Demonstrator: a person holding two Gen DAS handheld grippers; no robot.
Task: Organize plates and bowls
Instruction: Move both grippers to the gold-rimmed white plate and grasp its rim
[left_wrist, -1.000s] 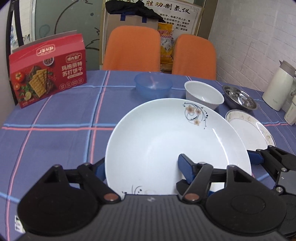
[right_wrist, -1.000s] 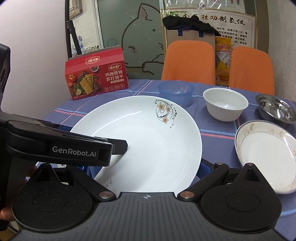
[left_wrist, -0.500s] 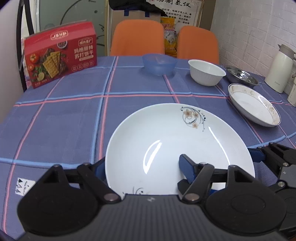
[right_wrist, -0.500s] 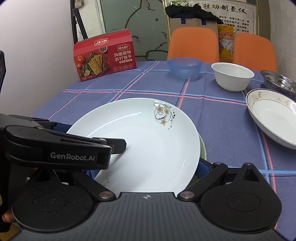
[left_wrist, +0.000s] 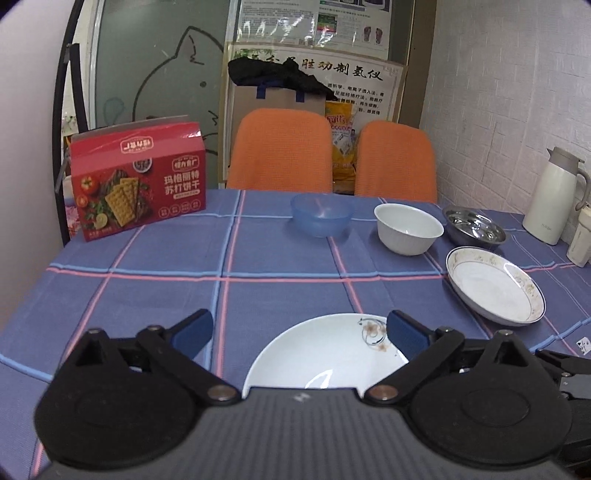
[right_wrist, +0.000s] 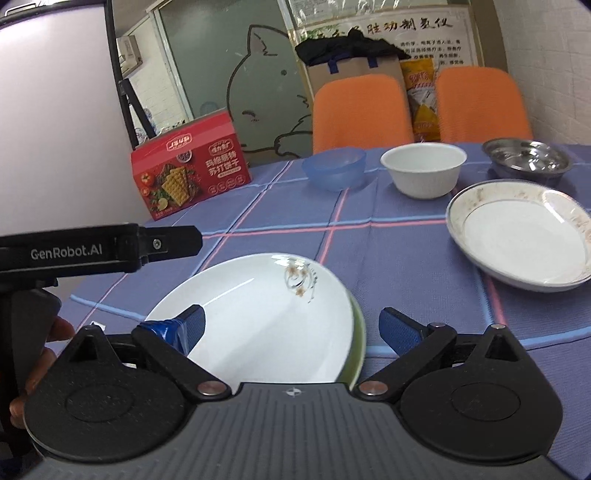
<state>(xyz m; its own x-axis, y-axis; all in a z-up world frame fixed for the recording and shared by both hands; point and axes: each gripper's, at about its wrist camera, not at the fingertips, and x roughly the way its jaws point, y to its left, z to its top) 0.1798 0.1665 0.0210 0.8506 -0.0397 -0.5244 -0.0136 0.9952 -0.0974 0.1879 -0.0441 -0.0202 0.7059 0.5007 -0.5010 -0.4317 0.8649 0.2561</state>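
Checked tablecloth (left_wrist: 280, 295) carries a cracker box (left_wrist: 138, 181) (far left) and bowls; both grippers (left_wrist: 299, 330) (right_wrist: 291, 325) gape wide above the flowered plate (right_wrist: 266, 325).

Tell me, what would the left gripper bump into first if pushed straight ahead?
Probably the blue plastic bowl across the table; the left gripper is open above the flowered plate, though height is unclear.

Near half of flowered plate (left_wrist: 325, 354) hidden behind gripper body, both views; green dish (right_wrist: 357, 343) underneath mostly covered.
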